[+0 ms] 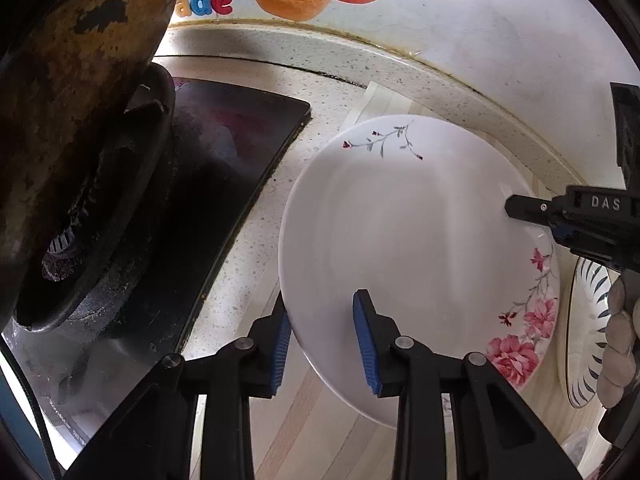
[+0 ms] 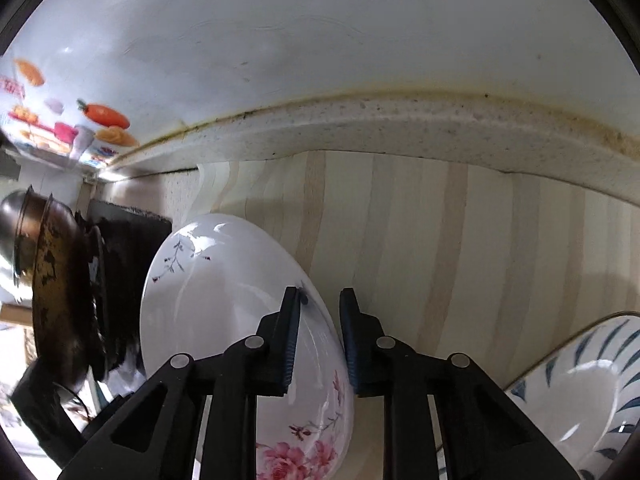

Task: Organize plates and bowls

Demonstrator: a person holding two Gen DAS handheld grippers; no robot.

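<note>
A white plate with pink flowers [image 1: 400, 232] is tilted above the striped mat, its inside facing the left wrist camera. My left gripper [image 1: 322, 340] is shut on its near rim, one blue pad behind the plate and one on its face. From the right, my right gripper [image 1: 532, 216] holds the opposite rim. In the right wrist view the same plate [image 2: 224, 320] runs between the fingers of my right gripper [image 2: 320, 340], which is shut on the rim. A white bowl with blue stripes [image 2: 580, 380] stands to the right, also seen as the striped bowl [image 1: 580, 340].
A rusty wok [image 1: 80, 80] sits on the black gas stove [image 1: 224, 184] to the left; the wok [image 2: 52, 280] shows in the right wrist view too. The striped mat [image 2: 440, 240] covers the counter up to the wall ledge [image 2: 400, 128]. A hand [image 1: 620, 340] holds the right gripper.
</note>
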